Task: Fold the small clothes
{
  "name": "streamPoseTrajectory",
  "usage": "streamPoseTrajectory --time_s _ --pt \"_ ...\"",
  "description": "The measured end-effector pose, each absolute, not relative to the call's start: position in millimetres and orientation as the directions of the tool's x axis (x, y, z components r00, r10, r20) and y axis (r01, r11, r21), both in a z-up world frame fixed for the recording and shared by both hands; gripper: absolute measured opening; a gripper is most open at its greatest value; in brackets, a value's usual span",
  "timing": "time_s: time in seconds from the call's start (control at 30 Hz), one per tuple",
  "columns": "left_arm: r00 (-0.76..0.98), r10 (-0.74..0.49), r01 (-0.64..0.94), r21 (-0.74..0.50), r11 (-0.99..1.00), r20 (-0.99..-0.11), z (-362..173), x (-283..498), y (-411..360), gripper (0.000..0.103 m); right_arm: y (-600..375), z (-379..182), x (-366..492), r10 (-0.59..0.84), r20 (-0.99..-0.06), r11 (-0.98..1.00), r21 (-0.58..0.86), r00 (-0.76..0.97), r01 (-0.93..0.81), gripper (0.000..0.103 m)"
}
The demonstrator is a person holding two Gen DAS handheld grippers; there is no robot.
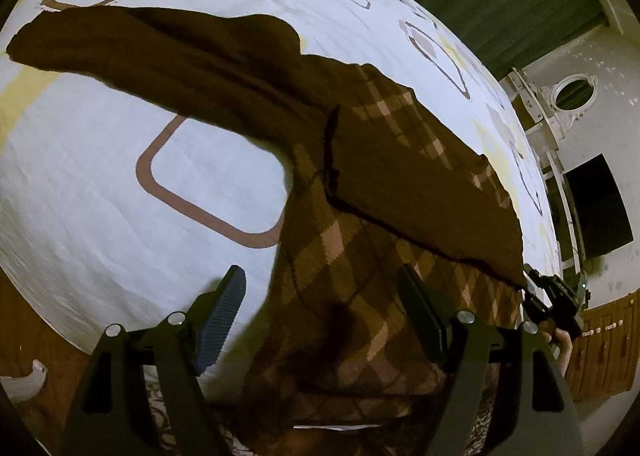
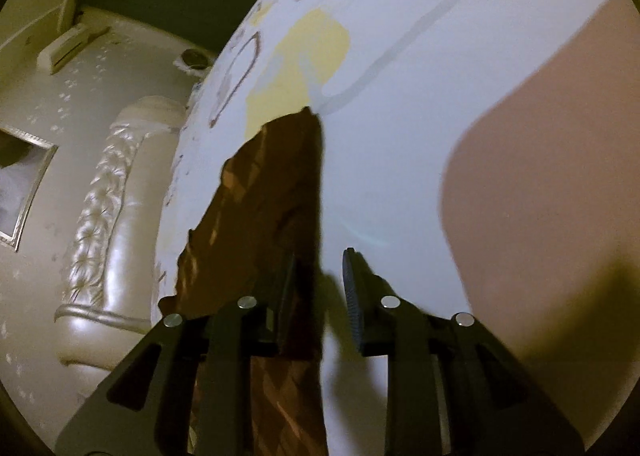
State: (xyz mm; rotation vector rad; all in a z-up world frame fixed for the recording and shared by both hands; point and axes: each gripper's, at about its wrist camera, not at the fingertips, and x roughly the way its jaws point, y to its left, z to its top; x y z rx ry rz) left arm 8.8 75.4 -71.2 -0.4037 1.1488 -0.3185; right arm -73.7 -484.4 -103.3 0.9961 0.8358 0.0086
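Note:
A dark brown sweater [image 1: 360,191] with a tan diamond pattern lies on a white bedsheet [image 1: 100,191]. One sleeve stretches to the far left. Its right side is folded over the body. My left gripper [image 1: 324,316] is open, its jaws wide apart over the sweater's lower hem, holding nothing. My right gripper shows at the sweater's right edge in the left wrist view [image 1: 556,296]. In the right wrist view the right gripper [image 2: 320,296] is open, with the sweater's edge [image 2: 264,199] lying between the fingers beside the left one.
The sheet [image 2: 400,135] has brown, yellow and tan rounded-square prints. A padded cream headboard [image 2: 108,207] runs along the bed's left side in the right wrist view. A wooden floor [image 1: 32,320] and cabinet [image 1: 600,352] border the bed. A white dresser with mirror [image 1: 572,95] stands beyond.

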Motion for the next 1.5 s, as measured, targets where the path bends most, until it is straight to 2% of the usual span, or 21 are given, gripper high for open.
streamPoseTrajectory --time_s 0.07,0.13,0.23,0.3,0.43,0.7,0.97,1.4,1.47,1.5 --pt "0.381 -0.44 0.033 -0.464 0.885 -0.813 -71.6 9.3 78.3 0.077 -482.9 -92.9 -82.0 0.31 -0.621 0.581 0.723 0.72 0.373 0.024" --pt "0.388 -0.435 0.019 -0.465 0.885 -0.812 -71.9 10.5 84.3 0.077 -474.9 -79.9 -86.3 0.302 -0.581 0.586 0.739 0.756 0.333 0.025" --pt "0.4 -0.442 -0.012 -0.487 0.873 -0.803 -72.3 13.3 97.7 0.077 -454.6 -68.5 -78.7 0.38 -0.503 0.57 0.789 0.776 0.232 0.035" --pt "0.414 -0.447 -0.034 -0.504 0.863 -0.793 -71.4 16.9 111.0 0.077 -439.9 -72.6 -68.2 0.444 -0.486 0.563 0.805 0.753 0.188 0.04" --pt "0.449 -0.447 -0.069 -0.528 0.846 -0.774 -66.3 32.6 147.7 0.077 -432.1 -104.7 -53.9 0.481 -0.563 0.561 0.787 0.672 0.257 0.039" --pt "0.524 -0.438 -0.156 -0.588 0.794 -0.73 -59.2 92.6 271.9 0.077 -434.9 -110.5 -57.2 0.492 -0.562 0.562 0.788 0.665 0.25 0.038" --pt "0.61 -0.338 -0.326 -0.616 0.717 -0.716 -77.9 129.7 395.8 0.077 -426.7 -108.3 -53.6 0.472 -0.567 0.574 0.779 0.675 0.253 0.039" --pt "0.671 -0.35 -0.341 -0.692 0.636 -0.653 -96.1 159.4 441.9 0.077 -424.0 -111.4 -54.6 0.457 -0.574 0.573 0.774 0.679 0.27 0.039" --pt "0.695 -0.355 -0.33 -0.717 0.614 -0.625 -97.5 156.1 445.7 0.074 -423.2 -111.1 -54.6 0.453 -0.575 0.575 0.773 0.681 0.27 0.04" --pt "0.697 -0.352 -0.332 -0.717 0.613 -0.624 -98.5 154.4 448.1 0.067 -422.9 -111.1 -54.6 0.452 -0.575 0.574 0.773 0.682 0.271 0.04"
